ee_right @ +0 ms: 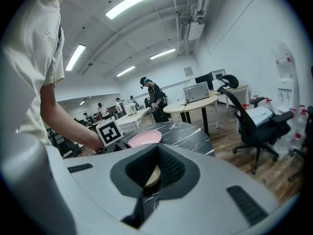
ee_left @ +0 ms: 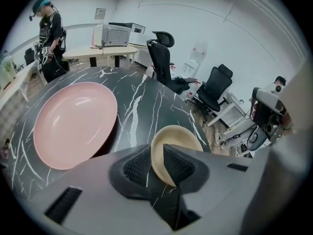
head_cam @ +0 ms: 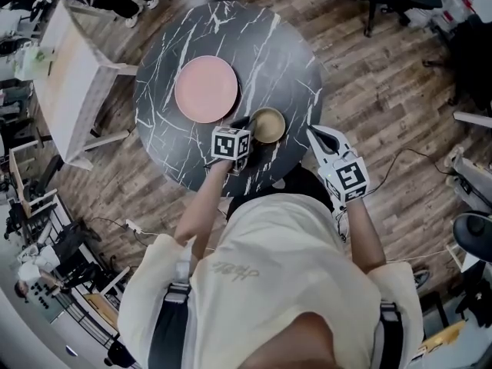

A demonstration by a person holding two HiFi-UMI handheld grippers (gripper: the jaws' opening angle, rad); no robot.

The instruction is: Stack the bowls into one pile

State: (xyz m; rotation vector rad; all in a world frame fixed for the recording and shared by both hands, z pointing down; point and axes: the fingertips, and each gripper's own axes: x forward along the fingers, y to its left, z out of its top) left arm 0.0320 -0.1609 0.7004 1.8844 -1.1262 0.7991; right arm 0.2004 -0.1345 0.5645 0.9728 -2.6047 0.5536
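Observation:
A wide pink bowl rests upright near the middle of the round black marble table. A small tan bowl sits to its right, near the table's front edge. My left gripper straddles the tan bowl's near-left rim, jaws slightly apart: one pad is outside the rim, the other inside, and a gap shows, so open. My right gripper hovers off the table's right edge with its tips together, holding nothing. Past it I see the tan bowl and the pink bowl.
A white desk stands left of the table. Black office chairs and a round beige table are beyond it. A person in black stands at the far side. Wood floor surrounds the table.

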